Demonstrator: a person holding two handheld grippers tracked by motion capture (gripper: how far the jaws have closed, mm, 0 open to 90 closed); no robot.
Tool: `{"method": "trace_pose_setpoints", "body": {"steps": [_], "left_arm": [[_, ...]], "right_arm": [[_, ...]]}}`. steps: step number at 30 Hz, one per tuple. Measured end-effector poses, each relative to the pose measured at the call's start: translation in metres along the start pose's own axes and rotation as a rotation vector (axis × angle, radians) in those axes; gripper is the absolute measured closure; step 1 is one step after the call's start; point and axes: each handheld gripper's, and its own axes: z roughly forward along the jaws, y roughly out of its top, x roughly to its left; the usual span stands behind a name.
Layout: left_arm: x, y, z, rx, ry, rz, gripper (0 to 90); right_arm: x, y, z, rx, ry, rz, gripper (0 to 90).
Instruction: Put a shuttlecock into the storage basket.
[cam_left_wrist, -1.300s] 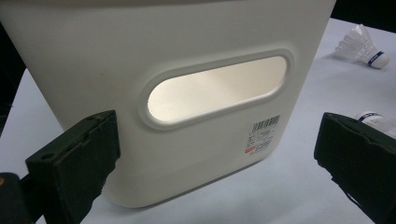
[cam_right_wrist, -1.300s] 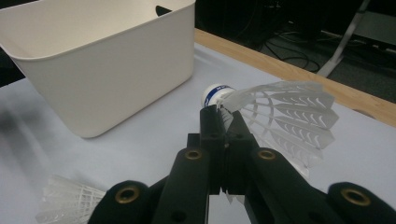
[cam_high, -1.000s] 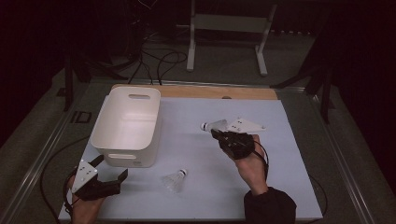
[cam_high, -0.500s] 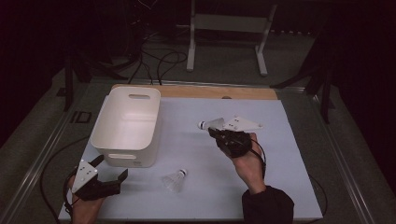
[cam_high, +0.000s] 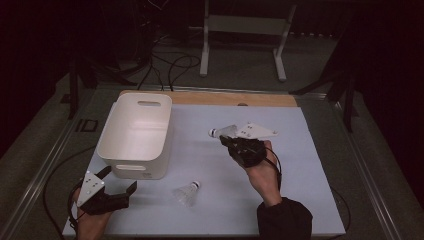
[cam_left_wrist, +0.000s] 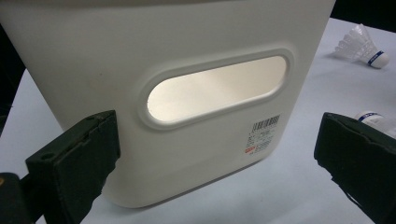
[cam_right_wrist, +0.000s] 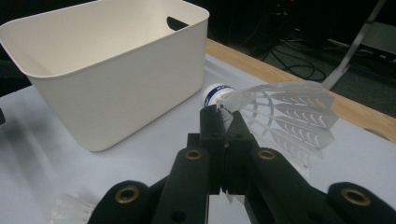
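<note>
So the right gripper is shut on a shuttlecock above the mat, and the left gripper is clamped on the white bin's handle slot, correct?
Not quite. The left gripper is open and apart from the white bin; the left gripper view shows its jaws spread wide, short of the wall. The right gripper is indeed shut on a shuttlecock.

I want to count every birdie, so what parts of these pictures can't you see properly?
- High view: the near floor of the white bin is hidden by its own front wall, so a birdie there cannot be ruled out.
- Left gripper view: the nearer shuttlecock is half covered by a black jaw.
- Right gripper view: the loose shuttlecock is cut off by the bottom edge and the gripper's body.
- Left gripper view: the bin's label is too small to read.
</note>
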Motion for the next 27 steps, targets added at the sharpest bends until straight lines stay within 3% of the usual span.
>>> {"method": "trace_pose_setpoints", "body": {"steps": [27], "left_arm": [[0.0,0.0,0.0,-0.001,0.0,-0.002,1.1]], "right_arm": [[0.004,0.011,0.009,-0.017,0.01,-0.004,89.1]]}}
